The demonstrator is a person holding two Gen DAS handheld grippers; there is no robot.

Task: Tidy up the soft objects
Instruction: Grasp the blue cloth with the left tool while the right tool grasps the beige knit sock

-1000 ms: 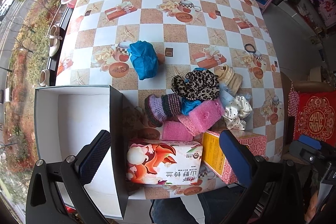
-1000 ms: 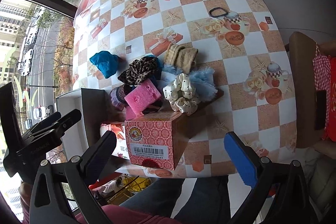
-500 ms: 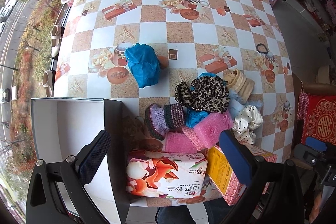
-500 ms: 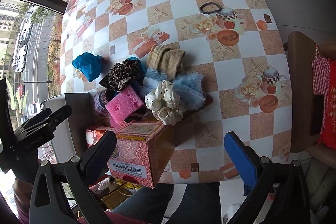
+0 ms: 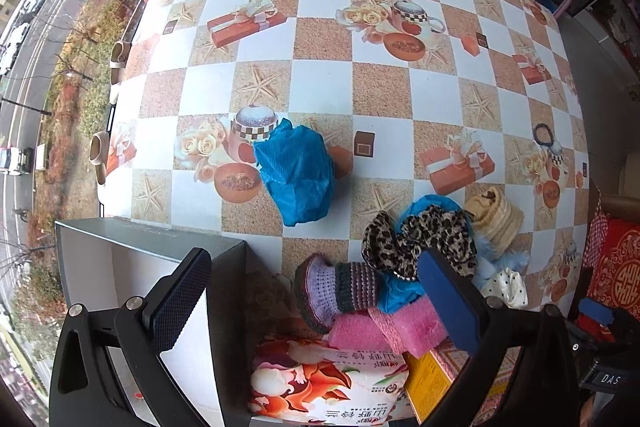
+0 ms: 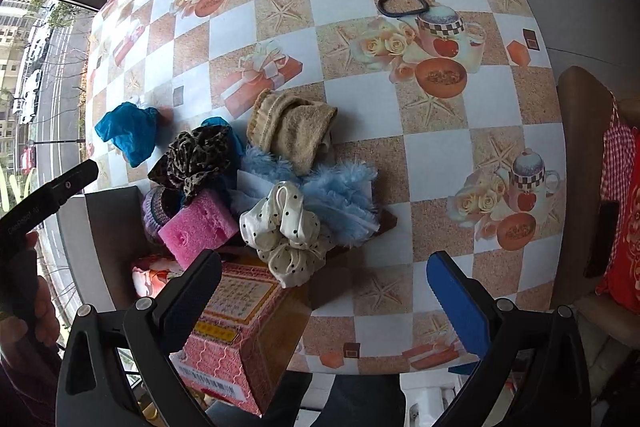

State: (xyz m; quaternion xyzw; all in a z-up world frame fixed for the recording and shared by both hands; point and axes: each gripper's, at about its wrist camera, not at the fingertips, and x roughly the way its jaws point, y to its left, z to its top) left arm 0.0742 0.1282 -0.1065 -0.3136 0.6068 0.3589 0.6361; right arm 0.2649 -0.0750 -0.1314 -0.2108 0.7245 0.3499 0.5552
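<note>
Both claws are spread wide with nothing in them. The left gripper (image 5: 316,301) hangs over the near table edge, one finger above the open white box (image 5: 132,267), the other above the pink sponge (image 5: 416,323). The right gripper (image 6: 332,297) hovers over the pink patterned carton (image 6: 244,327). The soft stuff sits piled mid-table: polka-dot scrunchie (image 6: 290,231), fluffy blue thing (image 6: 340,195), tan sock (image 6: 292,131), leopard scrunchie (image 5: 424,239), purple knit piece (image 5: 336,287). A blue crumpled cloth (image 5: 298,171) lies just apart. The tissue pack (image 5: 324,383) is beside the box, and a black hair tie (image 6: 402,4) sits way off.
</note>
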